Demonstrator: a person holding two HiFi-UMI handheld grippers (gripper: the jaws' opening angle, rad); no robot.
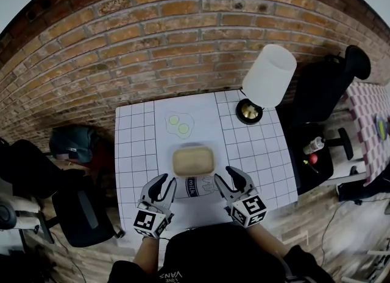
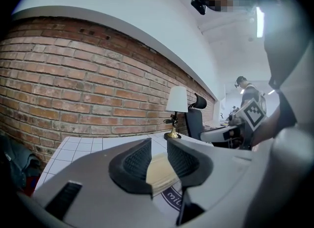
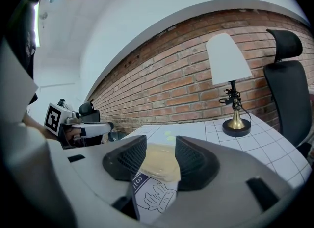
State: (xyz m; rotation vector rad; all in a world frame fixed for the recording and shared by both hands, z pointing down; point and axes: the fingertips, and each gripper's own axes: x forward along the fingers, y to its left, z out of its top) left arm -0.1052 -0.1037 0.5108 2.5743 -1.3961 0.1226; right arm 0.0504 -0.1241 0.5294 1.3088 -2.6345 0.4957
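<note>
Left gripper (image 1: 165, 182) and right gripper (image 1: 226, 176) flank milk carton (image 1: 194, 188) lying crosswise.

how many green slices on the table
2: one green slice farther back, the other close beside it, nearer the tan tray. None looks hidden.

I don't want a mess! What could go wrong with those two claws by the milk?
The milk carton lies between the open left claw and right claw; a squeeze from both might crush it. The tan tub just beyond could get shoved. A wide swing might tip the lamp.
</note>
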